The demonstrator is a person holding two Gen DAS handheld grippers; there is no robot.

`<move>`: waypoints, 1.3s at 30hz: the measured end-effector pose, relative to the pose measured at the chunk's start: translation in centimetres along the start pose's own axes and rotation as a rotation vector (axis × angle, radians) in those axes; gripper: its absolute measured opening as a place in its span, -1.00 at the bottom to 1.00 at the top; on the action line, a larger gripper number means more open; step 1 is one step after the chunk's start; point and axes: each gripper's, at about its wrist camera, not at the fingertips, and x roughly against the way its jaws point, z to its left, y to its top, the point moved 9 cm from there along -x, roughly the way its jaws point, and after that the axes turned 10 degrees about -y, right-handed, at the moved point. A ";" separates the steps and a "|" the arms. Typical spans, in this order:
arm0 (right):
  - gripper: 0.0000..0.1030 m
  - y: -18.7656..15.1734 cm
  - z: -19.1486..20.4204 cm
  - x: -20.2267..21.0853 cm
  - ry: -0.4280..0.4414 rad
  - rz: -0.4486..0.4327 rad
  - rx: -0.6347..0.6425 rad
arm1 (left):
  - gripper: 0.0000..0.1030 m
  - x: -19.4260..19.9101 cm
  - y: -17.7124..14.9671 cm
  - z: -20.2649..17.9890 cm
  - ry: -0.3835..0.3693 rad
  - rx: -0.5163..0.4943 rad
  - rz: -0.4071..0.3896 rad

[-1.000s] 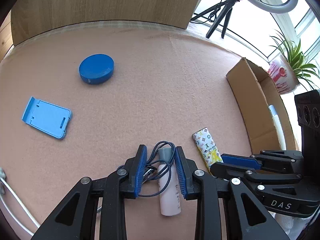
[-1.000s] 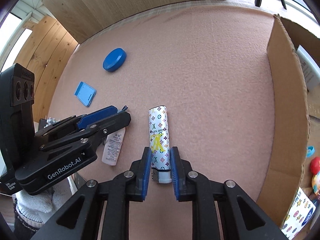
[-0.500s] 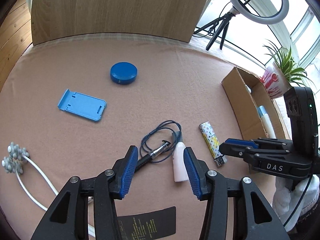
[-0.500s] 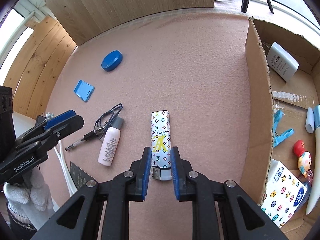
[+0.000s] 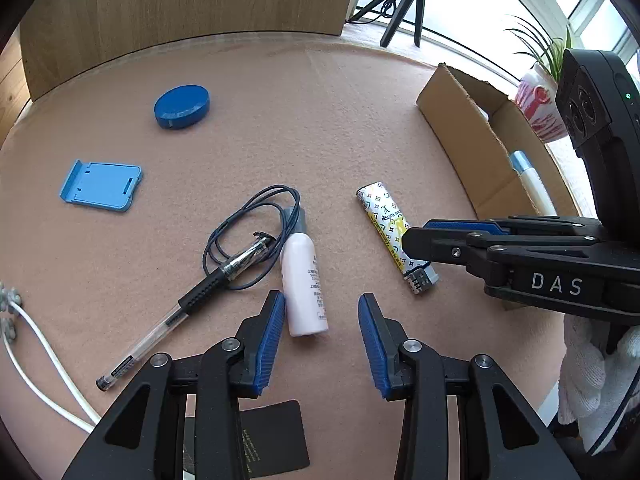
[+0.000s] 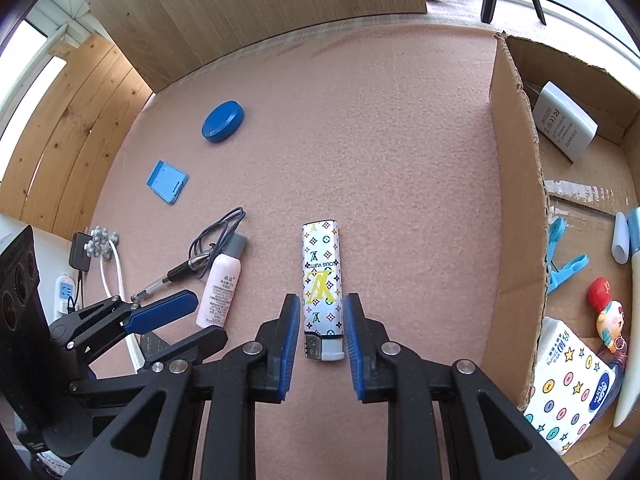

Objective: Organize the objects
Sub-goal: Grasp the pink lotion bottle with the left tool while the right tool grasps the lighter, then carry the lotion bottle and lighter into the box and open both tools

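Right claw (image 6: 323,334) straddles the lighter (image 6: 322,288), pads just clear.

Left tongs (image 5: 322,334) agape and closing, right tongs (image 6: 323,336) ajar

this is looking like a home sunroom set up for filming: daylight is pouring through big windows (image 5: 580,4), a potted plant (image 5: 540,92) is sitting on the sill, wood panelling (image 6: 68,128) is lining the walls, and a ring-light tripod (image 5: 404,4) is standing behind the felt-covered tabletop (image 5: 320,120).
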 end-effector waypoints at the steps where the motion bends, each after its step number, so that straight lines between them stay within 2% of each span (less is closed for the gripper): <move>1: -0.60 0.0 0.0 -0.1 -0.003 0.002 -0.001 | -0.19 -0.2 0.2 0.1 0.007 0.000 0.000; 6: -0.60 0.3 0.0 -0.7 -0.016 0.010 0.006 | -0.30 -0.9 1.4 1.0 0.034 0.012 0.001; 13: -0.60 0.8 0.7 -1.4 -0.050 0.016 0.048 | -0.58 -0.8 1.6 1.4 0.002 0.042 0.000; 17: -0.60 0.8 0.9 -1.5 -0.060 0.012 0.074 | -0.58 -0.4 0.7 1.2 -0.036 0.081 -0.007; 27: -0.61 -0.6 0.0 0.1 0.002 -0.003 0.031 | -0.58 1.2 -0.7 0.1 -0.079 0.136 -0.041; 33: -0.61 -0.9 -1.0 3.1 0.021 -0.054 0.008 | -0.58 2.3 0.9 -1.6 -0.097 0.124 -0.077; 39: -0.61 -1.3 -3.5 7.1 0.031 -0.120 -0.033 | -0.58 3.1 4.1 -4.6 -0.114 0.081 -0.124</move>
